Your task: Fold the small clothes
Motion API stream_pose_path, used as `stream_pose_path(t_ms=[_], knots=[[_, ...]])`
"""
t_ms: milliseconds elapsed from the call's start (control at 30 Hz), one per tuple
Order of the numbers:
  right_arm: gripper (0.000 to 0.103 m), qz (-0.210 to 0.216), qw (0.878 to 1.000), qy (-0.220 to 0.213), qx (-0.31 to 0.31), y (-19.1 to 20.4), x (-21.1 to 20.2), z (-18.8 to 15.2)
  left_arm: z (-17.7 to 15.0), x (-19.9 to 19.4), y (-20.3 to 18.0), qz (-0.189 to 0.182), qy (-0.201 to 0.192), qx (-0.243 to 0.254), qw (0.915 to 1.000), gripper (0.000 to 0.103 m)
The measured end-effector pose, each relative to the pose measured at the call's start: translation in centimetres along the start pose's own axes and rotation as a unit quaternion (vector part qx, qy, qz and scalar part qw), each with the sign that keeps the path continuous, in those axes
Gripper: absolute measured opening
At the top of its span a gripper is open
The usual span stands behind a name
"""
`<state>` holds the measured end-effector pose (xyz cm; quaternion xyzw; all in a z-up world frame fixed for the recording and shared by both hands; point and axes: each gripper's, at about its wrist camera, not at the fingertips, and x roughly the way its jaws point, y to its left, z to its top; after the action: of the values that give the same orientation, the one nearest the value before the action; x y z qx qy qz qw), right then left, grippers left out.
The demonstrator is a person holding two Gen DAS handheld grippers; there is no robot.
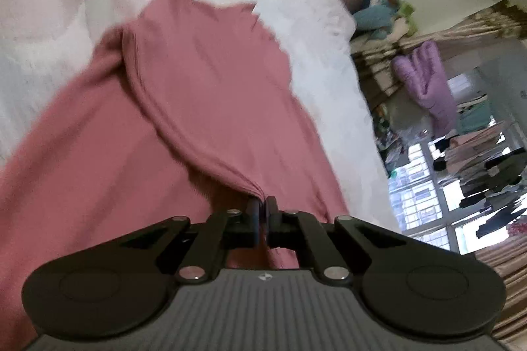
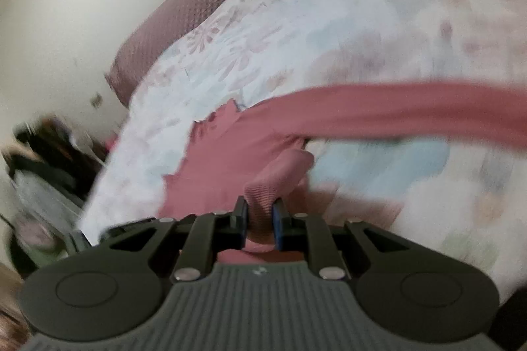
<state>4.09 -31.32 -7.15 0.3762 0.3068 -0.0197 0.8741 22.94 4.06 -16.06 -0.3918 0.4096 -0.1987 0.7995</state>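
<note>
1. Pink garment (image 1: pixel 184 94) lies on floral bedsheet (image 1: pixel 296 5), partly lifted; in L view a ridge of cloth runs from 10 o'clock down to the jaws.
2. L gripper (image 1: pixel 262 202): clenched tight on a gathered pinch of the garment's edge.
3. R gripper (image 2: pixel 260 209): grasping a thicker ribbed bunch of same garment; jaws part-closed on it. A blurred pink band stretches off toward 3 o'clock.
4. Surrounds: mauve quilted headboard (image 2: pixel 184 8) at 11 o'clock in R view; window (image 1: pixel 454 202) at 4 o'clock in L view.

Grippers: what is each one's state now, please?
Left gripper: closed on the pink garment.
Right gripper: closed on the same pink garment.
</note>
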Motion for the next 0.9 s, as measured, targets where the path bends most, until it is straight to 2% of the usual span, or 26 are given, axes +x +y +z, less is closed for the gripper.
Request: stream_pose_path(t_ms=[100,167,233,300,333,433,467,533,667,733,800,900], knots=[[0.010,0.034,0.995,0.005,0.096,-1.2,-0.8,-1.6,0.2,-1.4,-0.2,-0.004,-0.001,0.021,0.9998,0.002],[0.010,0.044,0.987,-0.006,0.151,-1.9,-1.7,-3.3,0.0,-1.1,-0.1,0.009,0.018,0.043,0.9989,0.002],[0.010,0.031,0.983,-0.007,0.178,-2.3,-2.0,-4.9,-0.3,-0.4,-0.4,0.036,0.040,0.063,0.9965,0.003],[0.010,0.013,0.978,0.010,0.206,-3.2,-1.5,-6.7,-0.7,0.1,-0.2,0.053,0.050,0.073,0.9947,0.003],[0.011,0.002,0.973,0.028,0.228,-3.8,-1.0,-7.5,-0.9,0.0,-0.1,0.054,0.050,0.074,0.9945,0.003],[0.016,-0.016,0.944,0.078,0.320,-6.3,0.0,-10.0,-1.1,-0.3,-0.5,0.056,0.042,0.081,0.9943,0.003],[0.017,-0.039,0.944,0.087,0.316,-6.3,-0.3,-10.2,-1.0,-0.4,-0.6,0.057,0.040,0.084,0.9941,0.003],[0.017,-0.082,0.957,0.090,0.263,-5.6,-1.1,-10.2,-0.8,-0.7,-0.7,0.058,0.034,0.086,0.9941,0.003],[0.021,-0.125,0.974,0.066,0.178,-4.5,-3.9,-9.7,-0.2,-0.7,-0.5,0.051,0.032,0.066,0.9960,0.003],[0.028,-0.135,0.984,0.040,0.110,-3.2,-5.1,-9.0,-0.2,-0.7,-0.5,0.050,0.036,0.065,0.9960,0.003],[0.040,-0.135,0.990,0.025,0.040,-1.7,-5.2,-8.2,-0.4,-0.6,-0.4,0.048,0.043,0.062,0.9960,0.003],[0.041,-0.124,0.990,0.039,-0.048,0.3,-3.6,-7.3,-0.2,-0.5,-0.3,0.043,0.055,0.055,0.9960,0.004]])
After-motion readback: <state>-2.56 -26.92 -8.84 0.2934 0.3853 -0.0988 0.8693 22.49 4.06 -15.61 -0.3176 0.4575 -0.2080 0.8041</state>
